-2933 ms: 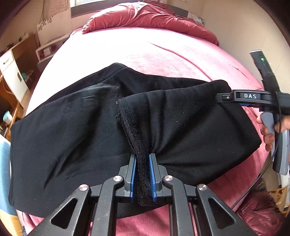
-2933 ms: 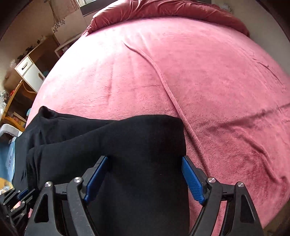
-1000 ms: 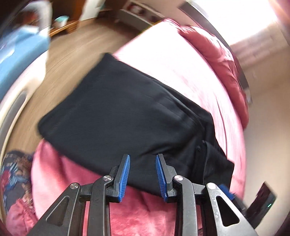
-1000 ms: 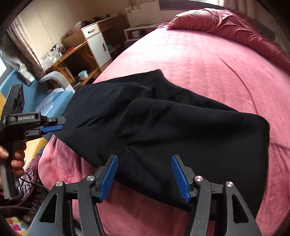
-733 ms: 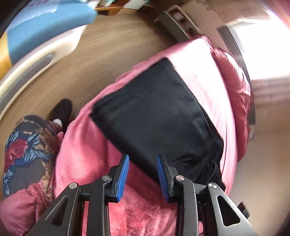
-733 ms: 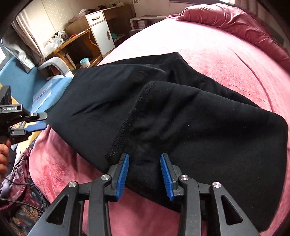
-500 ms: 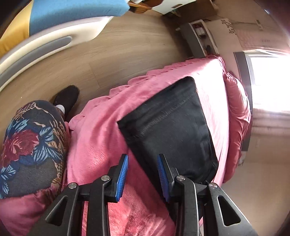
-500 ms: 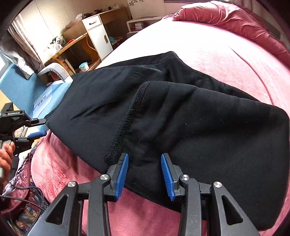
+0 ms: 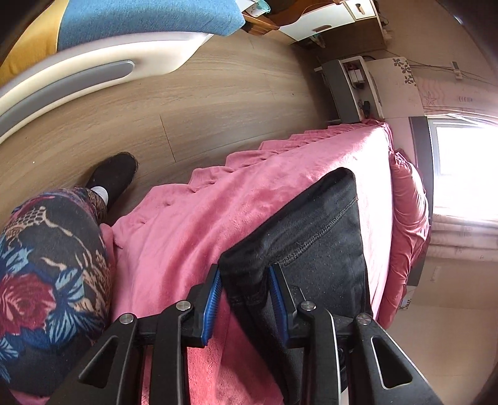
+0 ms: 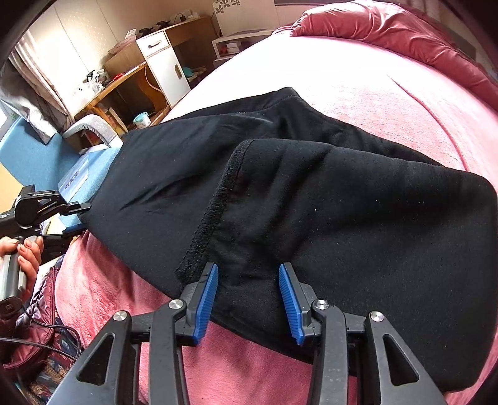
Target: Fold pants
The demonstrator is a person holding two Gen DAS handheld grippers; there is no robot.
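Black pants (image 10: pixel 311 199) lie folded on the pink bed, one part doubled over the other with a frayed hem (image 10: pixel 214 215) running down the middle. My right gripper (image 10: pixel 247 299) straddles the near edge of the doubled layer. Its blue pads stand apart from the cloth and its jaws are opening. In the left wrist view, the left gripper (image 9: pixel 244 296) is rolled on its side at the pants' end (image 9: pixel 314 236). A stitched corner sits between its pads, and the jaws are closing without clamping it. The right view shows the left gripper (image 10: pixel 81 218) at the pants' left edge.
The pink bed cover (image 10: pixel 358 87) stretches back to a red quilt (image 10: pixel 389 28). A person's floral-patterned leg (image 9: pixel 49 280) and black shoe (image 9: pixel 115 174) stand on the wood floor (image 9: pixel 186 102) beside the bed. A blue chair (image 10: pixel 28 155), desk and white cabinet (image 10: pixel 165 62) stand at left.
My left gripper swung to the pants' end, rolled sideways and came down until the corner sits between its pads. The right gripper narrowed its jaws and sank slightly onto the near edge.
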